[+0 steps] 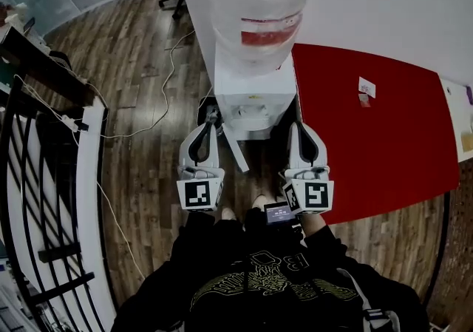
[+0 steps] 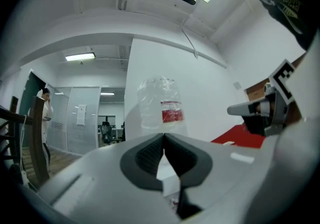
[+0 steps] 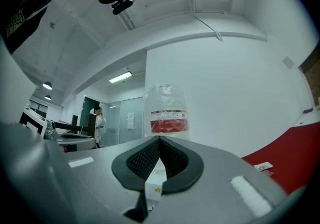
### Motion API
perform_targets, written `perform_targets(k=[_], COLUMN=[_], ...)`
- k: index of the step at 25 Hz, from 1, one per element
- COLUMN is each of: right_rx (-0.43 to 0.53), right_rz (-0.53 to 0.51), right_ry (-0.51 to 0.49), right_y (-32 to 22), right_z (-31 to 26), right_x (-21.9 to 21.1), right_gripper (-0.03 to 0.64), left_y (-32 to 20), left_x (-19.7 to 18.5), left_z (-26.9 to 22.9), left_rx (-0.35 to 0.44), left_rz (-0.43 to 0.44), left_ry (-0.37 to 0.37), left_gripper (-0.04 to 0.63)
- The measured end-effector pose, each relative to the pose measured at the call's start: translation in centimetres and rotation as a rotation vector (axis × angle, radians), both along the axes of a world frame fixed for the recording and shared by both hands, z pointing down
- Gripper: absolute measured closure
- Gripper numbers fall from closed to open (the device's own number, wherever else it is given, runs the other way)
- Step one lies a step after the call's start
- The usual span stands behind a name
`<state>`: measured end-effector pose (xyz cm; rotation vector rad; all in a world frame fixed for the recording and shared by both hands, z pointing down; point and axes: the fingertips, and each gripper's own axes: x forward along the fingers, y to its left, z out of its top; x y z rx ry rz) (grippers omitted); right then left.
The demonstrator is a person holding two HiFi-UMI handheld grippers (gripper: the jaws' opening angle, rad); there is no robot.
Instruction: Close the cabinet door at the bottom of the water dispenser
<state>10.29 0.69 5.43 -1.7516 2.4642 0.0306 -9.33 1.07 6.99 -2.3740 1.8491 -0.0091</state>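
The white water dispenser stands straight ahead with a clear bottle on top. At its base the cabinet door stands open, a thin white panel that juts toward me. My left gripper is shut and empty, just left of the door. My right gripper is also shut and empty, to the door's right, beside the dispenser's corner. In the left gripper view the shut gripper points level at the bottle. The right gripper view shows the same, the gripper below the bottle.
A red panel runs along the wall on the right. A black and white railing stands at the left, and cables trail over the wooden floor. A person stands far off by glass partitions.
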Motion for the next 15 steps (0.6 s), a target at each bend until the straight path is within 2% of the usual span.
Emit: perform_targets(k=[6, 10, 15], right_rx=[0.005, -0.011, -0.09], right_rz=[-0.035, -0.042, -0.036], right_ry=[-0.012, 0.014, 0.008], right_y=[-2.6, -4.7, -6.0], right_z=[2.2, 6.3, 13.6], right_x=[-0.3, -0.9, -1.2], right_gripper=[0.618, 0.618, 0.618], left_y=[-2.7, -5.0, -6.2], left_x=[-0.2, -0.3, -1.0], left_z=[2.8, 8.5, 17.0], left_rx=[-0.037, -0.115, -0.218], left_rz=[-0.023, -0.018, -0.031], left_ry=[-0.034, -0.019, -0.035], left_gripper=[0.589, 0.589, 0.589])
